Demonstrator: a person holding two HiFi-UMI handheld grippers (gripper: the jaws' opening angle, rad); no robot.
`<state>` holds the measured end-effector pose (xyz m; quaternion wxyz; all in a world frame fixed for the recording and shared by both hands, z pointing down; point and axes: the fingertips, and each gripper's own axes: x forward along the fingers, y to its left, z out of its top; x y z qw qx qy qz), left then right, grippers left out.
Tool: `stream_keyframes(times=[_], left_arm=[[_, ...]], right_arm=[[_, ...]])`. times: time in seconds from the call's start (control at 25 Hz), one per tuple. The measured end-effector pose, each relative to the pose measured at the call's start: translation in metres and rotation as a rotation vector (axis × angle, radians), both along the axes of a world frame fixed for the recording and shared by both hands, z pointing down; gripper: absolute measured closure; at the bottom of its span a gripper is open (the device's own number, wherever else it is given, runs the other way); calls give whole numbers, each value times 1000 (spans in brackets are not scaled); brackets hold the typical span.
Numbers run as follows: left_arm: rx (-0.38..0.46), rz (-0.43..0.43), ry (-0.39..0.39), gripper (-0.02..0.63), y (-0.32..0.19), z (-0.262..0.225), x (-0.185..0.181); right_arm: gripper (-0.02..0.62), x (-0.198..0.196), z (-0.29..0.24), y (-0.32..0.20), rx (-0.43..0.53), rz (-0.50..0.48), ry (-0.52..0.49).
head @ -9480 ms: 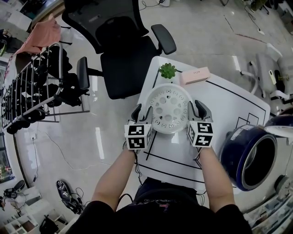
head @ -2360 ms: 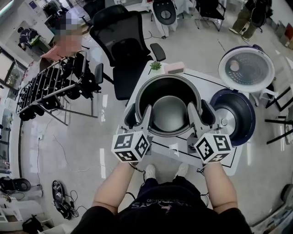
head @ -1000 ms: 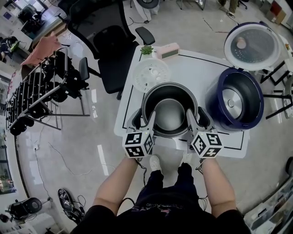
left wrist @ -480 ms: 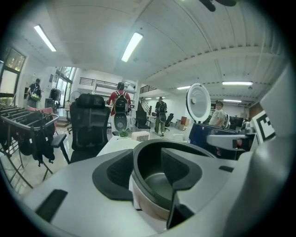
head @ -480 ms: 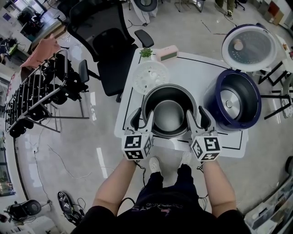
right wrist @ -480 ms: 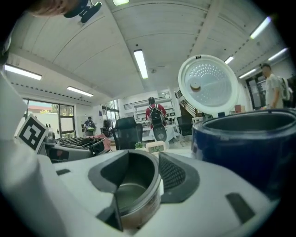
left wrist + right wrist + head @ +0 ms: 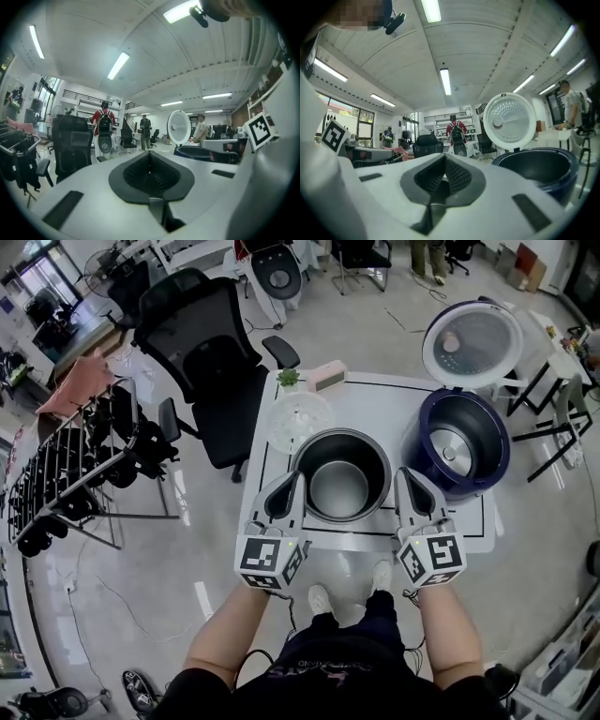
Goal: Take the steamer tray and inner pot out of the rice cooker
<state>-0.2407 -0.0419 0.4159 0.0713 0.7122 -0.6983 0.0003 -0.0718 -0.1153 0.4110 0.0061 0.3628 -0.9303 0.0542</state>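
Find pot (image 7: 339, 488) upright on surface (image 7: 375, 399), just left of open cooker (image 7: 459, 451), out of it; tray (image 7: 300, 415) just beyond pot's far-left rim. See left gripper (image 7: 294, 480) and right gripper (image 7: 403, 479) flanking pot's near side, clear of it, jaws just clamped together, gripping nothing.

The inner pot (image 7: 339, 486) looks like dark metal, its inside a dull grey with a soft sheen. The rice cooker (image 7: 457, 442) has a glossy dark-blue plastic shell. The steamer tray (image 7: 300, 414) is pale plastic pierced with holes. The bench (image 7: 375, 399) is smooth, matt white. The left gripper (image 7: 296, 480) and right gripper (image 7: 401, 476) have matt white plastic shells and dark ribbed pads (image 7: 159, 173). The floor (image 7: 187, 549) is polished and mirrors the lights.
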Motion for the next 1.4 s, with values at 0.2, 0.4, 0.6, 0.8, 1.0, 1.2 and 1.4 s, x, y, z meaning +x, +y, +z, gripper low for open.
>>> stream_keyframes(times=[0.2,0.4,0.6,0.8,1.0,1.2,1.4], left_arm=[[27,140,-44,604,13,-28,28],[49,225,-47,604,18,-55,66],[57,257,-25,604,35,-69,106],[51,236,-14,604,55,-65,147],[20,191,14,604,83,-58,192],[-7,140,30,604,113,-52,223],[-16,87,34,604,137,-47,240]], right_arm=[[594,28,-34,29,69,87,16],[594,72,-67,51,115,144,15],[594,115,-84,69,107,145,12],[594,146,-82,88,129,91,75],[594,179,-76,108,91,42,65],[594,205,-66,125,43,-1,36],[594,219,-58,139,28,-50,33]])
